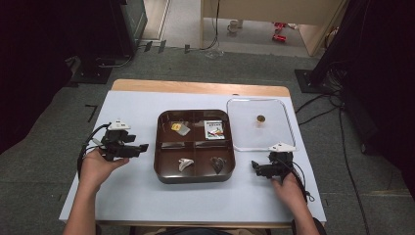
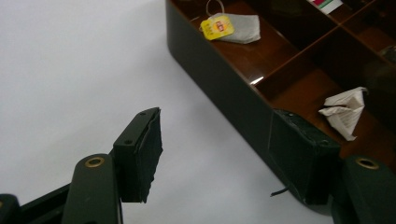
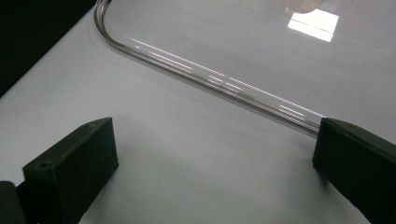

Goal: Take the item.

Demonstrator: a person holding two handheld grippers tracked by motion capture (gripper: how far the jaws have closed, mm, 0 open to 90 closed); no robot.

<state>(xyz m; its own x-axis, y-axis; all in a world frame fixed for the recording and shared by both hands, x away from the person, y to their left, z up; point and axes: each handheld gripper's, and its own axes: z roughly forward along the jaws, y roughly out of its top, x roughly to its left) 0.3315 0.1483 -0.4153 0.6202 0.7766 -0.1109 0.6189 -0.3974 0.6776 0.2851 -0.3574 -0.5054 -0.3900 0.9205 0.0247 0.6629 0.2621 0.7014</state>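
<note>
High view: your brown tray sits at the middle of the white table. It is a glossy, dark, rounded-corner square of hard plastic, split by a cross wall into four compartments, with its sides parallel to the table edges and no marked long axis. The far left compartment holds a tea bag of soft grey mesh with a yellow tag; the far right holds a flat printed sachet. The near left holds a folded white paper piece, pointed like a cone; the near right holds a dark crumpled item.

Your left gripper is just left of the tray, pointing at its left wall; the jaws stand apart with nothing between them. To the right of the tray lies a clear rounded lid with a small brown knob. Your right gripper rests near the lid's near edge, jaws apart and empty.
</note>
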